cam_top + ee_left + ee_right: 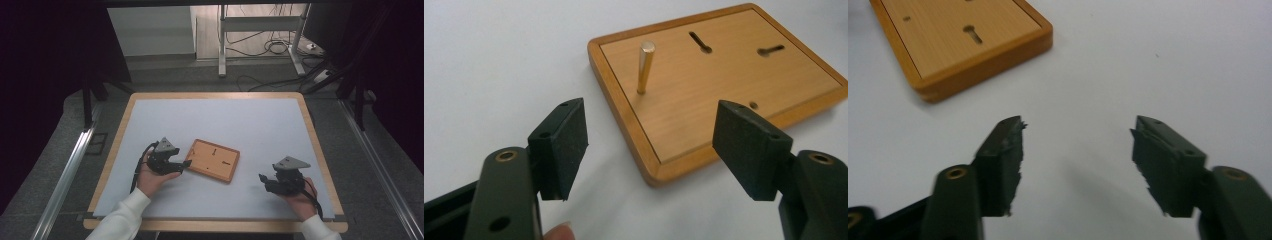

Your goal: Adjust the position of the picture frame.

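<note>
While the rectangular honey-coloured wooden frame lies flat, back side up, a little left of the middle of the pale grey tabletop, I have both tongs standing off from it. My left tongs sit just beside its near-left corner, jaws spread wide with nothing between the pads; in the left gripper view that corner lies on the tabletop beyond the gap, untouched. My right tongs hover near the frame's right end but apart from it, jaws roughly half open and empty over bare tabletop.

From the left gripper view I read the thing as a stiff board: a raised rounded rim round a flat recessed panel, with two keyhole slots cut into it and a slim brass peg standing upright near one corner. I judge it light and rigid, so it should not sag when lifted by one side, but the varnished rim looks smooth and may slide in the pads if I pinch only a corner.

My best hold, I think, is across the rim on a long edge, one pad under the lip and one on top, or a tong on each short end to share the load. I would keep clear of the peg, which looks thin enough to bend or pull loose.
</note>
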Tool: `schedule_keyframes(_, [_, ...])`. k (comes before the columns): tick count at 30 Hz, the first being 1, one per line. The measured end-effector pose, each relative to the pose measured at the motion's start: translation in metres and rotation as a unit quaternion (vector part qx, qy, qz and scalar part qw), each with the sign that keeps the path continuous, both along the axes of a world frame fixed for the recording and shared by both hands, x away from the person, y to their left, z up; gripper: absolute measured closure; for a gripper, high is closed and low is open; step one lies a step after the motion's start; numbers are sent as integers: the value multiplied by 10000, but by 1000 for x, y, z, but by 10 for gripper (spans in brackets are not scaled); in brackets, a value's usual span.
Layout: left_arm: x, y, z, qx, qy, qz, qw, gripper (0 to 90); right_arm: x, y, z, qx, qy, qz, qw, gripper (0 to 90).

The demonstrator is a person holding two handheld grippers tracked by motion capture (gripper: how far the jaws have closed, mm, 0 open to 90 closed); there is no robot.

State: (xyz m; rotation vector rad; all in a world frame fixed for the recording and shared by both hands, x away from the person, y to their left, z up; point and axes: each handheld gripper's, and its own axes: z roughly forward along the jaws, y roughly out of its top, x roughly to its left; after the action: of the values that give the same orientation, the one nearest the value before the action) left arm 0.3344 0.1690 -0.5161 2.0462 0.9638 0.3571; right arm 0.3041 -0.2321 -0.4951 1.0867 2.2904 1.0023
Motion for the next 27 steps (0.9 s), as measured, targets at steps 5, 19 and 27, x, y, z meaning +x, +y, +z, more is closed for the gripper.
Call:
schedule_keyframes(5, [-5, 2, -3, 32, 27, -29, 10000, 299, 24, 16, 4, 24, 33, 166, 9999, 569])
schedule_keyframes(19, [-6, 3, -5, 68, 49, 10, 10000, 299, 72, 55, 9, -12, 26, 563, 9984, 898])
schedule_keyframes(27, [-8, 0, -8, 167, 71, -46, 9998, 306, 98, 76, -6, -223, 124, 635, 9977, 900])
